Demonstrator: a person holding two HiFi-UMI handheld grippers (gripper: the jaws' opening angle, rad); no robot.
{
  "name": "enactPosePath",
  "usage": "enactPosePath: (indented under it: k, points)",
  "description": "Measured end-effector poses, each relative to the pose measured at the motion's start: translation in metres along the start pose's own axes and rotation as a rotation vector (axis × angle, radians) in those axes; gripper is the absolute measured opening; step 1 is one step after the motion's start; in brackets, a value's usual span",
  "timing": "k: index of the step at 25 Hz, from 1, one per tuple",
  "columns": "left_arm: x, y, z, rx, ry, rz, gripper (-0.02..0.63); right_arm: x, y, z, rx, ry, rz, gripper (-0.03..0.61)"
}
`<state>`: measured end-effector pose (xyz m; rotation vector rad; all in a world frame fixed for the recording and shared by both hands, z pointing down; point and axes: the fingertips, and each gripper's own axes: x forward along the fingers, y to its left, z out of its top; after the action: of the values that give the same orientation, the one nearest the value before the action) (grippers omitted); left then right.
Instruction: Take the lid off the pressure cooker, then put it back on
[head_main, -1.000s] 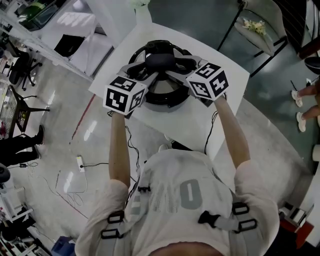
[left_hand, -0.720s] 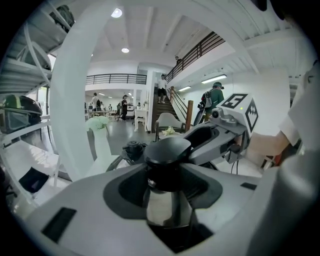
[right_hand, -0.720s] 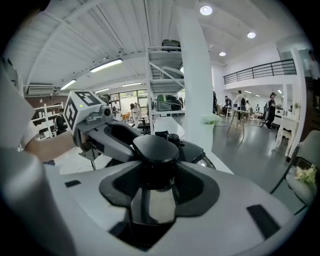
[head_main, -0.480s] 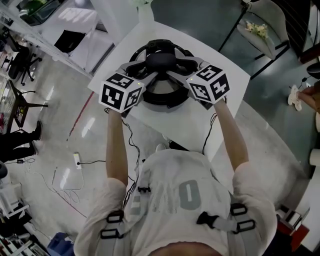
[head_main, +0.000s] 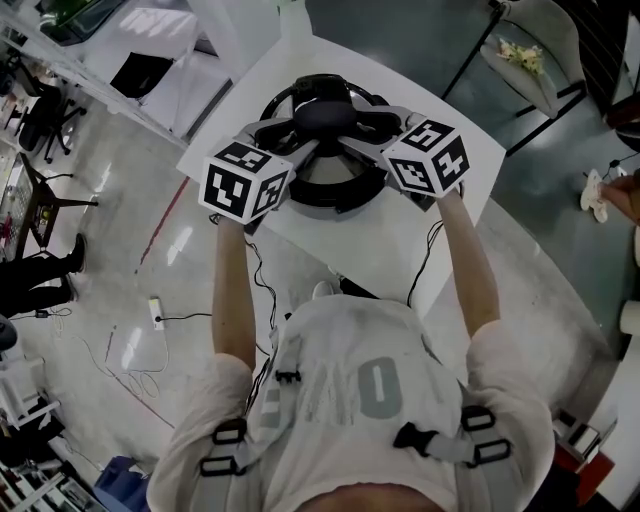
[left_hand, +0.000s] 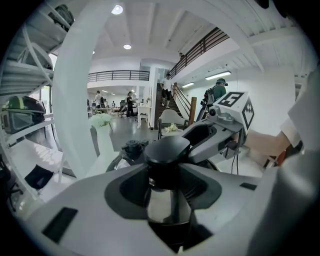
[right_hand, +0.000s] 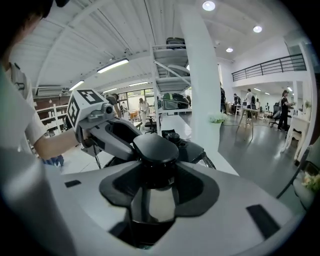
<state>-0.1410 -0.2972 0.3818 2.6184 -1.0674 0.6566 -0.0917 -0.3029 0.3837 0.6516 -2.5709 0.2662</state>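
The pressure cooker (head_main: 336, 196) stands on a white table (head_main: 400, 240), and its lid carries a black knob (head_main: 322, 115) in the middle. My left gripper (head_main: 298, 135) reaches in from the left and my right gripper (head_main: 352, 132) from the right; both meet at that knob. In the left gripper view the jaws (left_hand: 169, 192) cup the shiny stem under the knob (left_hand: 167, 150), with the right gripper (left_hand: 200, 140) opposite. The right gripper view shows its jaws (right_hand: 152, 195) closed under the knob (right_hand: 156, 149), facing the left gripper (right_hand: 120, 135). Whether the lid is seated or raised cannot be told.
A black valve block (right_hand: 175, 136) sits on the lid's far side. A chair with flowers (head_main: 525, 60) stands beyond the table's right corner, white shelving (head_main: 150, 60) to the left. Cables (head_main: 150, 320) lie on the floor. A bystander's foot (head_main: 597, 190) shows at the right.
Both grippers have kept their hold on the knob in the same place. Only the head camera has shifted a little.
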Motion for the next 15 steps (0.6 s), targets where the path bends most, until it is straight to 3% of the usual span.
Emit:
enactPosePath:
  k: [8, 11, 15]
  points:
    - [-0.008, -0.001, 0.001, 0.027, -0.105, -0.004, 0.171, -0.003, 0.001, 0.000, -0.043, -0.056, -0.036, 0.210]
    - [-0.018, 0.002, 0.010, 0.048, -0.173, 0.001, 0.238, -0.012, -0.003, 0.001, -0.105, -0.079, -0.115, 0.230]
    - [-0.023, -0.003, 0.028, 0.082, -0.234, -0.091, 0.319, -0.030, -0.004, 0.010, -0.105, -0.154, -0.140, 0.239]
